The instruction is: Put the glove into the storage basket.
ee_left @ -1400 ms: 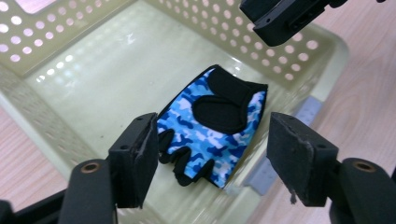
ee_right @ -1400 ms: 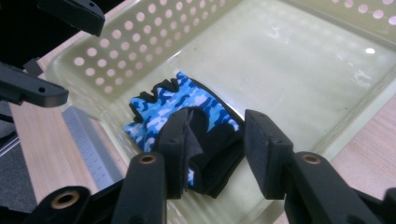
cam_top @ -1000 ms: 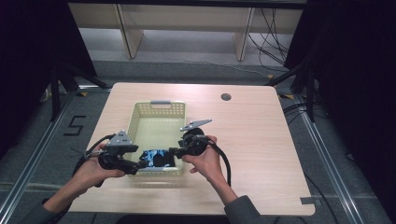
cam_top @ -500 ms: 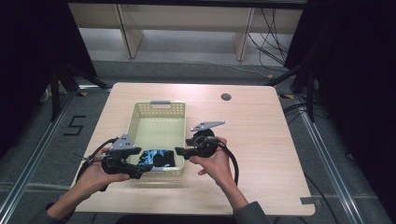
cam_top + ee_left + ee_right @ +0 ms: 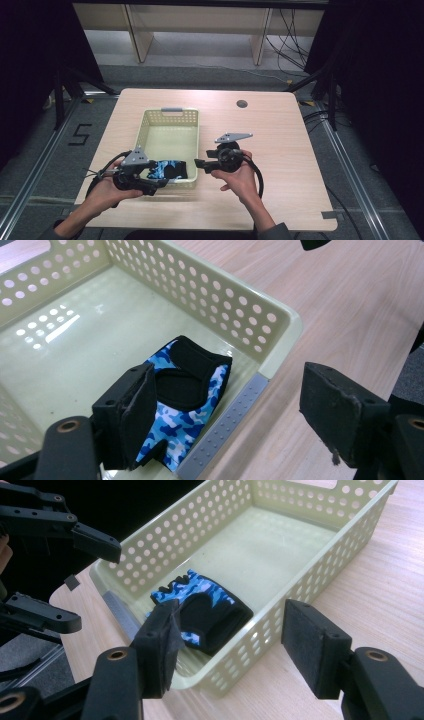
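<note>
A blue camouflage glove (image 5: pixel 167 170) lay folded in the near end of the pale green basket (image 5: pixel 170 131), close against its near wall, when I held both claws over the near half of the tabletop (image 5: pixel 280 130). My left gripper (image 5: pixel 159 184) hung at the basket's near left corner, its jaws spread wide and gripping nothing (in the left gripper view the glove (image 5: pixel 187 395) sat loose on the basket floor, partly behind one pad, while the other pad stood out past the rim (image 5: pixel 280 335) over bare wood). My right gripper (image 5: pixel 198 163) stood just outside the basket's right wall near the near right corner, pointing toward it; its jaws had just been opening and were empty, one pad over the basket (image 5: pixel 300 545), the other over the table. From that side the glove (image 5: pixel 205 611) lay flat, black palm strap uppermost.
</note>
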The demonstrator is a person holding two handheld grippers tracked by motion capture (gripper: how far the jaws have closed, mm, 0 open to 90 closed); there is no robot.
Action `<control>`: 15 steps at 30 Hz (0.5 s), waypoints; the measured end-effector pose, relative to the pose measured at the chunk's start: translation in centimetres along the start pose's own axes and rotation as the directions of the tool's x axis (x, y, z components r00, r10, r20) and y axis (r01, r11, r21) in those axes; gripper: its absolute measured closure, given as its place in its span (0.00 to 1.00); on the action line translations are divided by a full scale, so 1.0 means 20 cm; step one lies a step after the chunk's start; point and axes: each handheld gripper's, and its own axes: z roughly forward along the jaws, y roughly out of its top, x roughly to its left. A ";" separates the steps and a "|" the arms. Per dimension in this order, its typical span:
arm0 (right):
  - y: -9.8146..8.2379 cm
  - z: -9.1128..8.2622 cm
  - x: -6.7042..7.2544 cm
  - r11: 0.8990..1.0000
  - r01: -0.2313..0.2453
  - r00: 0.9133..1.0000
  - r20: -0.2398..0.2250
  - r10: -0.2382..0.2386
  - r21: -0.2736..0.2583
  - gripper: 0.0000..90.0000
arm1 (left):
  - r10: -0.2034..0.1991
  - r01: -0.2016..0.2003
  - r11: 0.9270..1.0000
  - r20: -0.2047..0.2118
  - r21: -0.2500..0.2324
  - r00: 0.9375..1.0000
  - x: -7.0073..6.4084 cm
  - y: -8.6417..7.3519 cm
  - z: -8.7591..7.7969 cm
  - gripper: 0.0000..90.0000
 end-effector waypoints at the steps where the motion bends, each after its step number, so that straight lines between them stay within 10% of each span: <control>1: -0.01 -0.01 0.01 1.000 -0.026 1.000 0.000 0.026 0.005 0.46 | 0.005 -0.005 1.000 0.002 0.006 1.000 0.00 0.00 0.00 0.25; 15: -0.07 -0.11 -0.01 0.999 -0.002 1.000 0.012 0.003 -0.038 0.45 | -0.027 0.027 0.999 0.026 -0.027 0.999 -0.05 -0.01 0.02 0.25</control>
